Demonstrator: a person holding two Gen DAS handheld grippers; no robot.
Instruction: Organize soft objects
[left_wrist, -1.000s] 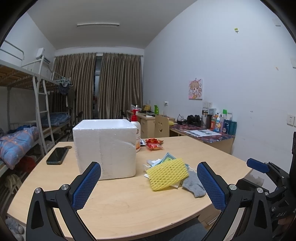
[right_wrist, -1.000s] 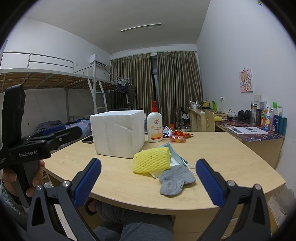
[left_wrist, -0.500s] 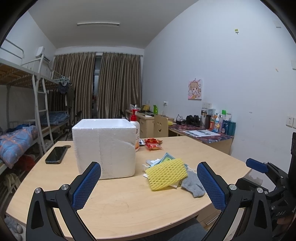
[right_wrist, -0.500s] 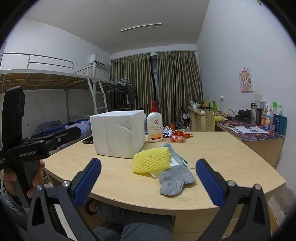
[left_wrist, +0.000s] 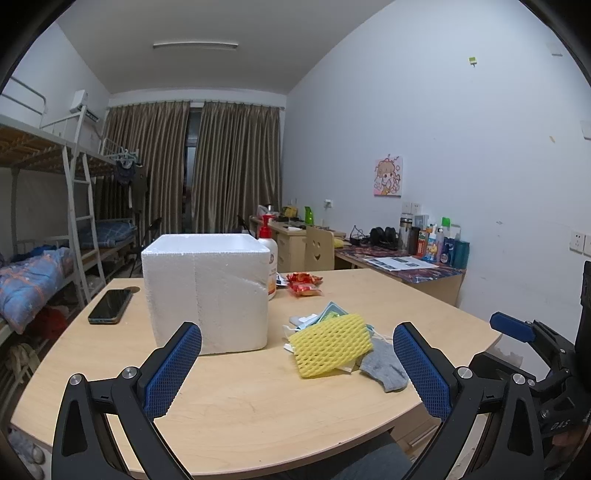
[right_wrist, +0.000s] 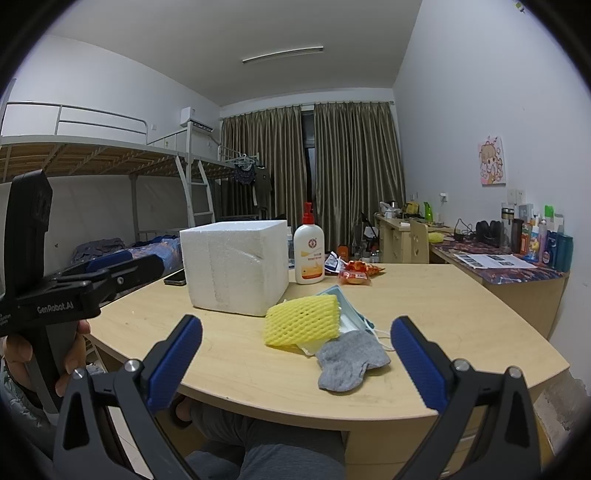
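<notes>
The soft stuff sits in a small pile near the front edge of the table (right_wrist: 461, 325): yellow foam net (right_wrist: 301, 321) on top, grey sock (right_wrist: 349, 360) touching its right side, blue face mask (right_wrist: 347, 310) mostly hidden under the net. Just left of the pile is a white foam box (right_wrist: 236, 266); can't see inside it. The lotion bottle (right_wrist: 309, 254) shows whole in the right view but is half hidden behind the box in the left view. Phone (left_wrist: 110, 301) is clear only in the left view. Left gripper (left_wrist: 297, 369) and right gripper (right_wrist: 295, 363) both have fingers wide apart, holding nothing, above the table edge. A hand (right_wrist: 72, 350) holds the left gripper, seen in the right view only.
</notes>
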